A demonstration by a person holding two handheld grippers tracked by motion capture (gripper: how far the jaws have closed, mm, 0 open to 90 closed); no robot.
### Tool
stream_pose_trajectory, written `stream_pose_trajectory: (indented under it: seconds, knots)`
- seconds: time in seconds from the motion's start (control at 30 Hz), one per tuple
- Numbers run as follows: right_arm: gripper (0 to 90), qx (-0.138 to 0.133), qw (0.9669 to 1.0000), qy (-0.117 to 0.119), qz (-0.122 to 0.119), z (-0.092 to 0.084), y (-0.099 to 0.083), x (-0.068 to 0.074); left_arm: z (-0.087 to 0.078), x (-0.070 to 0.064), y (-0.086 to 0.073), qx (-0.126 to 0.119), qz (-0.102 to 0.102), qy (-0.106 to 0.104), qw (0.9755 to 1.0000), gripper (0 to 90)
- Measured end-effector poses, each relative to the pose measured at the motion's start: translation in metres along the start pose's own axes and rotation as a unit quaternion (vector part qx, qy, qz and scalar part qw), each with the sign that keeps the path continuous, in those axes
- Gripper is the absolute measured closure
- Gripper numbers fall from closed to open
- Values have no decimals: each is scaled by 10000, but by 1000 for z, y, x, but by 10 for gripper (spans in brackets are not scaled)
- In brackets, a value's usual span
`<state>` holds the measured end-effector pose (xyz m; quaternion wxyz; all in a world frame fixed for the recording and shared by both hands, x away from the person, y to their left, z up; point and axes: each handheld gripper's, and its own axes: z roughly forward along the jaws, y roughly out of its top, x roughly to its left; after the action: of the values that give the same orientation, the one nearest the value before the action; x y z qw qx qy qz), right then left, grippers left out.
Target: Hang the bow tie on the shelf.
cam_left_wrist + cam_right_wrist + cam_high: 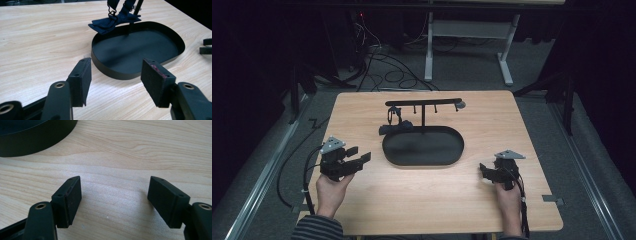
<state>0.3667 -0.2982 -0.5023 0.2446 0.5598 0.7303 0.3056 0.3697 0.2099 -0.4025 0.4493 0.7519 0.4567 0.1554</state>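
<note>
Facing unlabelled black tray [110, 70], bow tie [113, 22].

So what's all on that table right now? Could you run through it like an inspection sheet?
Surface: pale wooden table, bare around the things.
Job's things: black oval tray mid-table with a T-shaped stand rising from its far side; a dark blue bow tie lies over the tray's far left rim, its strap running up toward the stand.
Clutter: nothing seen.
Grippers: left gripper near the tray's left end, open, holding nothing; right gripper near its right end, open, holding nothing.
Cables: one trails from each gripper; a tangle of cables lies on the floor beyond the table.
Surroundings: dark room, grey carpet, white desk frame behind.
</note>
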Motion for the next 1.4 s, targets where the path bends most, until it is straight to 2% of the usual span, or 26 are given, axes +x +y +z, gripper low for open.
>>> stream_pose_trajectory:
  seconds: [1.0, 1.4]
  knots:
    - [285, 0, 10000, 0, 0, 0, 0, 0, 18, -6, -21, 345, -103, -129, 9993, 421]
    - [285, -1, 10000, 0, 0, 0, 0, 0, 34, -12, -35, 569, -95, -160, 9982, 422]
